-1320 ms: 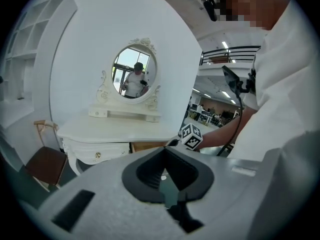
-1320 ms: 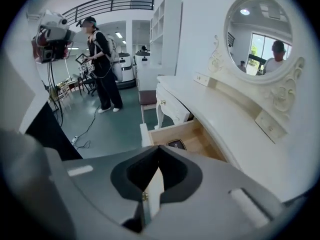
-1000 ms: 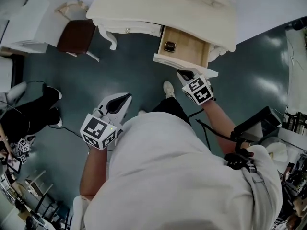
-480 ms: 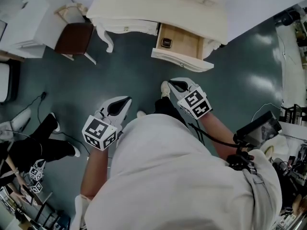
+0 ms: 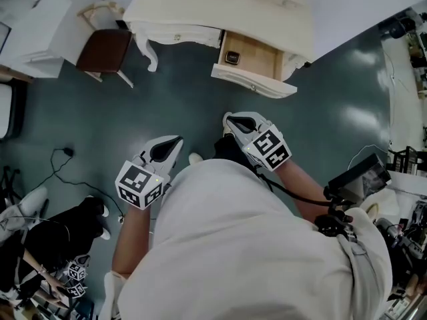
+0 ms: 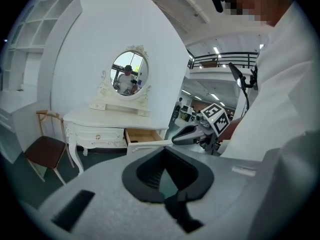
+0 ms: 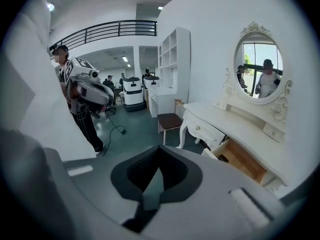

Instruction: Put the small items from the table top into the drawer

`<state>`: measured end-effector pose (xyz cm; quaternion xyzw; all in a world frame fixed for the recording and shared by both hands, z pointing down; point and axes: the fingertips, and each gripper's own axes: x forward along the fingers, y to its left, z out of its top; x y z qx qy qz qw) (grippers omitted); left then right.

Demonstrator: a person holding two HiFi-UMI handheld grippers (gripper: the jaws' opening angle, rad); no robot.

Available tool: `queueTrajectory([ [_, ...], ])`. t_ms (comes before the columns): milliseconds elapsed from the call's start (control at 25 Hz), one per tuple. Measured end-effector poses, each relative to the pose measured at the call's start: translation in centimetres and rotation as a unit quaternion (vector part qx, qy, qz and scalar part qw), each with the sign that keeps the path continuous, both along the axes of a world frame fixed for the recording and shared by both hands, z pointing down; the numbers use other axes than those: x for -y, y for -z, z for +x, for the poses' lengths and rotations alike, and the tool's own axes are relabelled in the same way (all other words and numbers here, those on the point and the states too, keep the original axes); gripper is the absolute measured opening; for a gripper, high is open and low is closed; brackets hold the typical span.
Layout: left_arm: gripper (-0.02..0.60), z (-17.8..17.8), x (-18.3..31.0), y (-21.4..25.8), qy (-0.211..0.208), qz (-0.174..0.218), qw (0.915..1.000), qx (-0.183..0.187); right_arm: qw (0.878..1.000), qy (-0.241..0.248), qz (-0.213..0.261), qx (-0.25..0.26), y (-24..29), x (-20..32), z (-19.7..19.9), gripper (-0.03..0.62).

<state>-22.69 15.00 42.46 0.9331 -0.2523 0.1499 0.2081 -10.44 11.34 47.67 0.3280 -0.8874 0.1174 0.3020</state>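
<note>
The white dressing table [image 5: 220, 5] stands at the top of the head view with its wooden drawer [image 5: 257, 62] pulled open. A small dark item [image 5: 231, 59] lies in the drawer's left end. My right gripper [image 5: 233, 120] hovers over the floor well short of the drawer, shut and empty. My left gripper [image 5: 175, 142] is held close to my body, also shut with nothing in it. The left gripper view shows its own jaws [image 6: 165, 184] closed, the open drawer [image 6: 142, 135] and the right gripper [image 6: 200, 131]. The right gripper view shows closed jaws [image 7: 152, 191] and the drawer [image 7: 242, 159].
A chair with a brown seat [image 5: 103, 51] stands left of the table. A cable [image 5: 63, 155] trails across the dark floor. Another person [image 5: 60, 235] with marker cubes [image 5: 73, 272] is at the lower left. Equipment [image 5: 360, 172] crowds the right edge.
My right gripper has drawn back from the drawer front toward my body. The left gripper has barely moved. The person at the left has shifted down the view.
</note>
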Motion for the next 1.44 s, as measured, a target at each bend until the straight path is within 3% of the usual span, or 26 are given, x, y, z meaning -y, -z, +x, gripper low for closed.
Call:
queueTrajectory([
  [800,0.002,-2.6,-0.4,0.3,0.020,-0.006,0.9998,0.003,0.999,0.040,0.017,0.004,1.7,0.3,-4.1,0.000],
  [1440,0.002,-0.5,-0.4,-0.1,0.000,-0.009,0.9999,0.012,0.999,0.040,0.029,-0.005,1.6,0.3,-2.0,0.000],
])
